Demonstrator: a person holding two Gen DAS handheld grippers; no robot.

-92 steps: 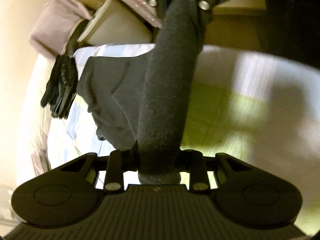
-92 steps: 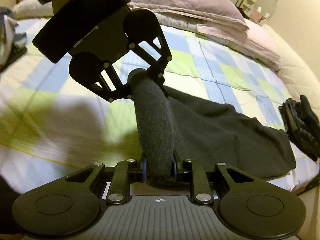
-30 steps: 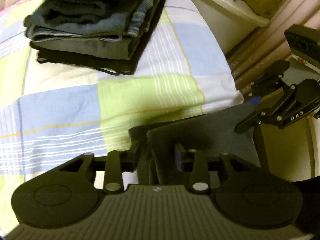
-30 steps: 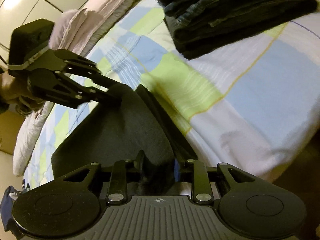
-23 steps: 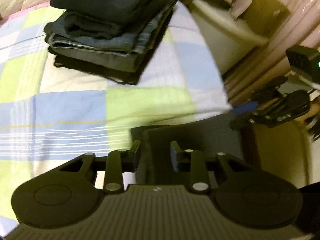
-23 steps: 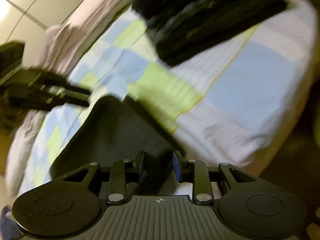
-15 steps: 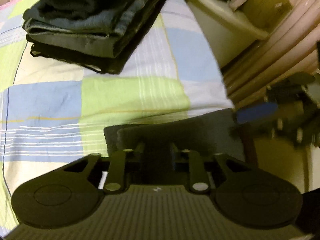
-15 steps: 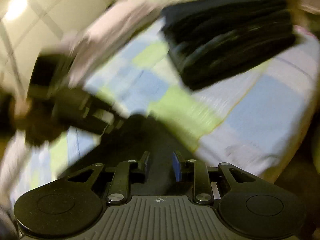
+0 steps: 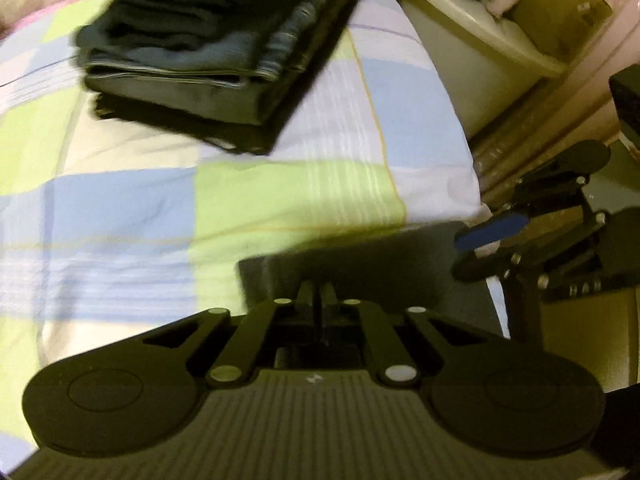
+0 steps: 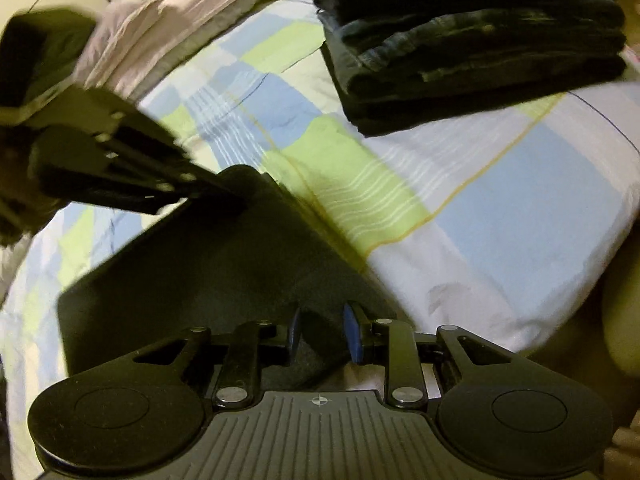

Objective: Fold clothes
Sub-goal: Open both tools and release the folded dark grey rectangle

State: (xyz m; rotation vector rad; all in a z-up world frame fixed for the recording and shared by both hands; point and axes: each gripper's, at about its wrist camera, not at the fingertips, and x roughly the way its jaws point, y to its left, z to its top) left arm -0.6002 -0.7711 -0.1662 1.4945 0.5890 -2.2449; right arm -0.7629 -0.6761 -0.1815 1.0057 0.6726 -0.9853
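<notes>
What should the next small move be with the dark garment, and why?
Probably close the right gripper on the near edge of the folded dark garment. Its fingers stand apart around that edge, while the left gripper is already pinched shut at the far corner. The stack of folded clothes lies just beyond on the checked bedsheet, a likely destination.

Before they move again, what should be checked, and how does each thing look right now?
1. Garment lies folded flat on the bed: ok.
2. Right gripper open, cloth between its pads: ok.
3. Left gripper shut at the garment's corner; pinching cloth or not: cannot tell.
4. Stack neat and apart from the garment: ok.
5. Bare bed between garment and stack: ok.
</notes>
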